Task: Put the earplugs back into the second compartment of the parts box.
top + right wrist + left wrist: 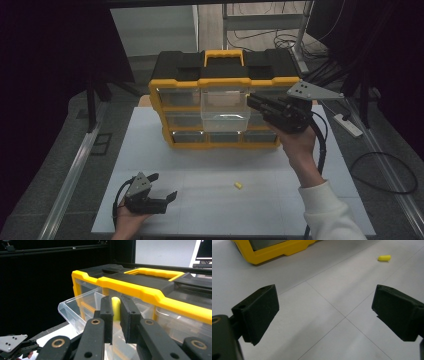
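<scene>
A yellow-and-black organizer box (175,90) stands upright at the back of the white table (200,210). One clear drawer (225,119) in its upper middle is pulled out. My right gripper (251,103) hovers at that drawer's right side, level with its rim. Its jaws are shut on a small yellow foam plug (115,307), with the right gripper (115,315) held above the open clear drawer (72,311). Another yellow plug (238,185) lies loose on the table. My left gripper (164,185) rests low at the front left, open and holding nothing; ahead of the left gripper (324,312) lies that plug (384,257).
The organizer's other clear drawers (222,137) are pushed in. Its yellow bottom corner (274,251) lies ahead of the left gripper. Metal rails (75,175) run along both sides of the table, and cables and a power strip (348,125) lie on the floor at the right.
</scene>
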`<state>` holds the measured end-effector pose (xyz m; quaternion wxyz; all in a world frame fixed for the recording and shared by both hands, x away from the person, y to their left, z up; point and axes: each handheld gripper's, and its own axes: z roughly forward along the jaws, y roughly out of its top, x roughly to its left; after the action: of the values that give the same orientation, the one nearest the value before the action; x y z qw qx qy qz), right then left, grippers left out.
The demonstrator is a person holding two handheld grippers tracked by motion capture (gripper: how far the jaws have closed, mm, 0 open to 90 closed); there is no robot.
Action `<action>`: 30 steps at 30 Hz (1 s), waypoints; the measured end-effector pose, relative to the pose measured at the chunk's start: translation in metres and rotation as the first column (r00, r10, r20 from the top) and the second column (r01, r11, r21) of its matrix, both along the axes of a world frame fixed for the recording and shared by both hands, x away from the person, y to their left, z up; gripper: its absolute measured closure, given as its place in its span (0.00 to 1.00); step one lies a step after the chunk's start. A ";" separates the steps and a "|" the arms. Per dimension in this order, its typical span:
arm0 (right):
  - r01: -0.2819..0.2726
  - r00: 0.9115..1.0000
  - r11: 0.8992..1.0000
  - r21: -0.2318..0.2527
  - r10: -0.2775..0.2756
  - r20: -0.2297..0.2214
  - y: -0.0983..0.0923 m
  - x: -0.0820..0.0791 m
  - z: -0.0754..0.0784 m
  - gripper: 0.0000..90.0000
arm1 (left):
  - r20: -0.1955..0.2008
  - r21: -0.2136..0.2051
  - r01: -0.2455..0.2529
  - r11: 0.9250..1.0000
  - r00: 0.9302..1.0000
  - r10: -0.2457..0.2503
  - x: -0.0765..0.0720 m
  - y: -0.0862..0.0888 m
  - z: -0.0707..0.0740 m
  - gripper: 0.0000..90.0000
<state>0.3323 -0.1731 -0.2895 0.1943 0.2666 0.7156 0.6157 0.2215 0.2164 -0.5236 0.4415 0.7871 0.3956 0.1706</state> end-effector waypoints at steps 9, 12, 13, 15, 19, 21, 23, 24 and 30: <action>-0.028 1.000 0.999 -0.023 0.028 -0.005 0.018 0.009 0.005 0.89 | -0.001 -0.001 0.002 1.000 1.000 -0.002 0.000 0.000 0.000 0.08; -0.029 1.000 0.999 -0.042 0.029 -0.004 0.026 0.014 0.006 0.89 | 0.000 0.001 0.003 1.000 1.000 -0.003 0.000 0.000 0.000 0.08; -0.029 1.000 0.999 -0.042 0.029 -0.004 0.026 0.014 0.006 0.89 | 0.000 0.001 0.004 1.000 1.000 -0.004 0.000 0.000 0.000 0.08; -0.031 0.999 0.998 -0.045 0.031 -0.011 0.030 0.017 0.005 0.89 | 0.001 0.002 0.004 1.000 1.000 -0.004 0.000 0.000 0.000 0.08; -0.036 0.999 0.997 -0.067 0.035 -0.014 0.037 0.019 0.004 0.89 | -0.002 0.001 0.004 1.000 1.000 -0.004 0.000 0.000 0.000 0.08; -0.037 0.999 0.996 -0.077 0.036 -0.015 0.039 0.020 0.003 0.89 | -0.002 0.003 0.005 1.000 1.000 -0.005 0.000 0.000 0.000 0.08; -0.036 0.999 0.995 -0.089 0.035 -0.014 0.040 0.021 0.003 0.87 | -0.001 0.005 0.005 1.000 1.000 -0.005 0.000 0.000 0.000 0.08; -0.036 0.999 0.995 -0.095 0.035 -0.010 0.041 0.021 0.003 0.82 | -0.001 0.004 0.005 1.000 1.000 -0.005 0.000 0.000 0.000 0.08; 0.074 0.996 0.992 -0.104 -0.068 0.065 0.033 0.010 0.002 0.39 | -0.003 0.004 0.007 1.000 1.000 -0.007 0.000 0.000 -0.001 0.08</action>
<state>0.3424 -0.1403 -0.2876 0.2518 0.2624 0.7311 0.5773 0.2212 0.2163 -0.5242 0.4400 0.7895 0.3933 0.1686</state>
